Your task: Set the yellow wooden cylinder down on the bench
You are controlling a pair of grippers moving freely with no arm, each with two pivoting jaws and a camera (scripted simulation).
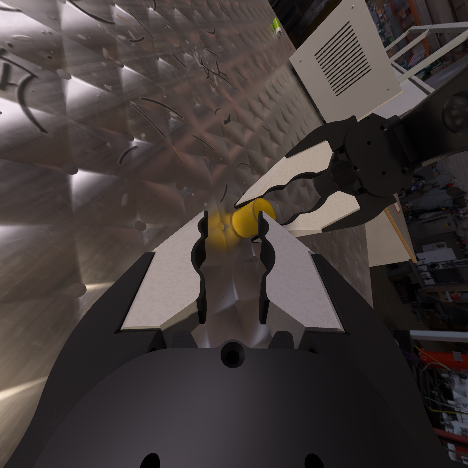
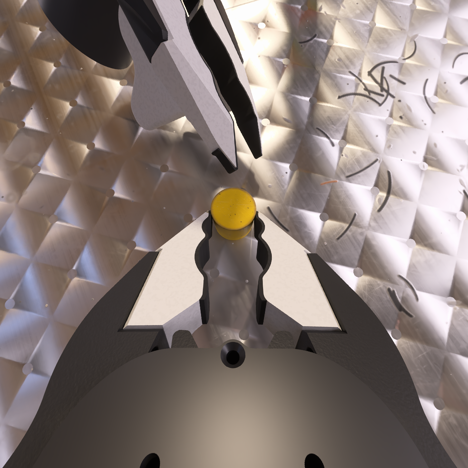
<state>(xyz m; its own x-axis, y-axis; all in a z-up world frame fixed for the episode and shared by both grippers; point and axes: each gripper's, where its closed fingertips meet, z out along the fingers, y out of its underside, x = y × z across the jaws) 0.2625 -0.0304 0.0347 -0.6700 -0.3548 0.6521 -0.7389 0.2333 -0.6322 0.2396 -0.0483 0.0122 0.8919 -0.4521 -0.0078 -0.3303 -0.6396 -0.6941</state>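
**Mia:** The bench (image 2: 354, 177) is shiny metal with a pattern of little squares all over it. It has dark curved scratches on it, mostly on the right in the right wrist view. Far off in the left wrist view there is a busy workshop with shelves.

**Tom:** Where is the yellow wooden cylinder (image 2: 233, 211)?

**Mia:** It is between the tips of the right gripper (image 2: 233, 217). The two fingertips (image 2: 258, 222) sit tight against its sides, so that gripper is holding it. We look at its round flat end.

**Tom:** Is it on the bench?

**Mia:** It is very close. In the left wrist view the yellow wooden cylinder (image 1: 247, 221) has a blurry yellow reflection just beside it on the metal. I cannot tell if it touches.

**Tom:** What about the left gripper (image 1: 232, 220)?

**Mia:** Its fingers are apart and hold nothing. The cylinder sits just past its tips. In the right wrist view the left gripper (image 2: 244, 163) hangs on the far side of the cylinder, near it but not touching.

**Tom:** And the right gripper (image 1: 255, 215) in the left wrist view?

**Mia:** It comes in from the right, with one fingertip on each side of the cylinder.

**Tom:** Anything else?

**Mia:** A pale box with dark vent slits (image 1: 344, 58) sits at the far right. A small green and white thing (image 1: 276, 26) lies far away on the bench.
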